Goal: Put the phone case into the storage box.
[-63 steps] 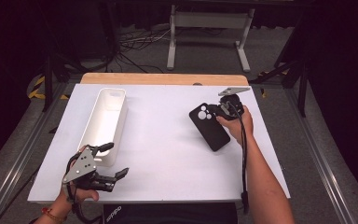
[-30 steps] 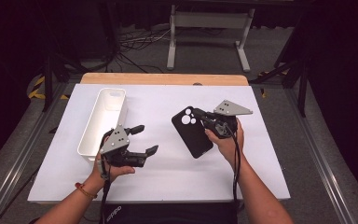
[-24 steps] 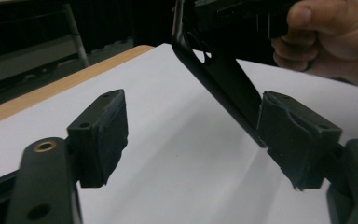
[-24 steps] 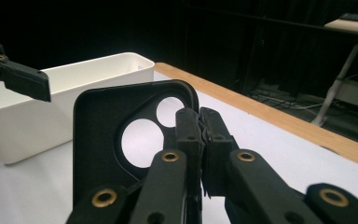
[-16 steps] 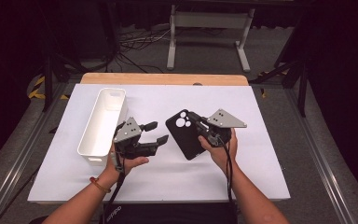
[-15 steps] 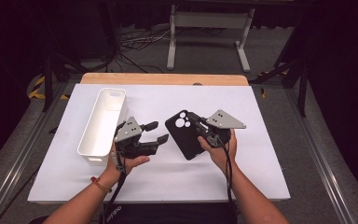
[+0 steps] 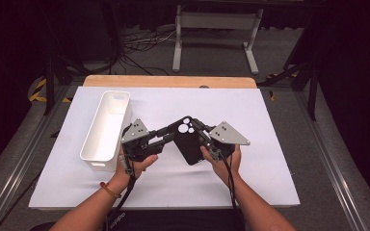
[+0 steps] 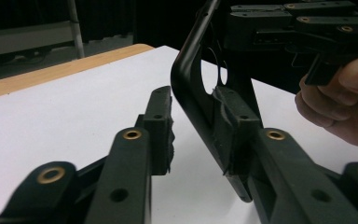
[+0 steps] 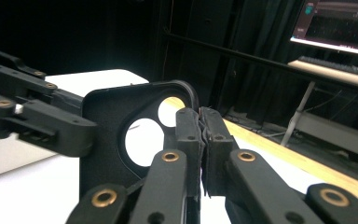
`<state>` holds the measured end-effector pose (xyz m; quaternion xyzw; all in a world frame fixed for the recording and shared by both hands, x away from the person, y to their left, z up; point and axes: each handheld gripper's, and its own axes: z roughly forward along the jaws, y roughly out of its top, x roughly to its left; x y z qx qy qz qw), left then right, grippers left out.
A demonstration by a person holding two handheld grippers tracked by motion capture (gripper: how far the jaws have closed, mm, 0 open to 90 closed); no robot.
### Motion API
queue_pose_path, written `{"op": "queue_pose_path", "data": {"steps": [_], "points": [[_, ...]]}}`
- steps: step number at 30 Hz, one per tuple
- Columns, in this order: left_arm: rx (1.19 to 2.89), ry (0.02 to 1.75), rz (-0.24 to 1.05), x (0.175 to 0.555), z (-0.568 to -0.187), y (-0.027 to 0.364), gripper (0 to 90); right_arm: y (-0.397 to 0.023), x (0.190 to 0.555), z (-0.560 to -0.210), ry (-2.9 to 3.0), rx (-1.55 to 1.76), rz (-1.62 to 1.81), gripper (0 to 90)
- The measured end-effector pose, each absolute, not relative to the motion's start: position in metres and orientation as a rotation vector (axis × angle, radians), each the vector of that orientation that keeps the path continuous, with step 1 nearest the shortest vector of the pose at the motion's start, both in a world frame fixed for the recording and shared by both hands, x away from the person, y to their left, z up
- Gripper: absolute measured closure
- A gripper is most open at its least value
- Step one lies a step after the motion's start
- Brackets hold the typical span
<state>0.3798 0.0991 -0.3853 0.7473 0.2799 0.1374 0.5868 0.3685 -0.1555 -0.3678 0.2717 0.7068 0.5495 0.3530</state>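
Observation:
A black phone case [image 7: 189,144] with round camera holes hangs tilted above the white table [image 7: 270,168], near its middle. My right gripper [image 7: 202,137] is shut on its right edge, pads pinched on the rim [image 9: 199,121]. My left gripper [image 7: 167,136] reaches in from the left. Its jaws have just been closing with the case's [image 8: 191,88] curved edge between them. One pad [image 8: 228,116] lies against the case, while the other pad [image 8: 162,126] still stands a little apart from it. The left gripper [image 9: 32,116] crosses in front of the case [image 9: 107,121] in the right gripper view.
An empty long white bin [image 7: 101,161] stands at the left of the table. A wooden strip [image 7: 168,81] runs along the far edge, with a metal stand [image 7: 217,21] on the floor beyond. Bare table lies to the right and front.
Both hands came together at the table's middle: the right carried the case leftward, the left moved right to it. The left jaws narrowed around the case's edge.

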Motion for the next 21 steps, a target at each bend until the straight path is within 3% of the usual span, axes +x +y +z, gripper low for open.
{"op": "queue_pose_path", "data": {"steps": [11, 21], "points": [[1.707, 0.649, 0.344, 0.379, -0.378, 0.110, 79.5, -0.145, 0.352, -0.366, 1.783, 0.635, 1.423, 87.2], [1.718, 0.599, 0.402, 0.375, -0.371, 0.115, 80.9, -0.144, 0.349, -0.367, 1.784, 0.637, 1.465, 86.5]]}}
